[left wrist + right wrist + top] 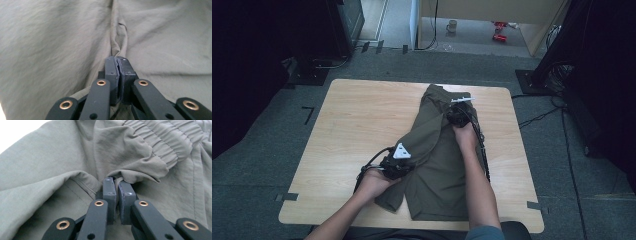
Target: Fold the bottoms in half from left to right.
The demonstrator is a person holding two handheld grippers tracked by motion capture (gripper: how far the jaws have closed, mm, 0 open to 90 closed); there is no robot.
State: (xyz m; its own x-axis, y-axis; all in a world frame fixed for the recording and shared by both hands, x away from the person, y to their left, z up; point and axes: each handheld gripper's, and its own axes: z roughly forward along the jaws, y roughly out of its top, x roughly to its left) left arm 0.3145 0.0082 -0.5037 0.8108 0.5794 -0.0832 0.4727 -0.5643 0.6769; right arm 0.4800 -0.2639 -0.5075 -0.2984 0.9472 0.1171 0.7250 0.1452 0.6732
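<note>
Olive green shorts (437,165) lie on the wooden table (357,120), partly folded over. My left gripper (404,162) is at the shorts' left side, shut on a pinched fold of the fabric (119,50). My right gripper (455,116) is farther up near the elastic waistband (160,142), shut on a bunched edge of the cloth (117,178). In both gripper views the jaws stand pressed together with cloth between their tips.
The table's left half (347,145) is bare wood. A grey carpeted floor surrounds the table, with cables (537,117) at the right, dark equipment (347,25) at the back left, and a mug (452,26) on the floor far behind.
</note>
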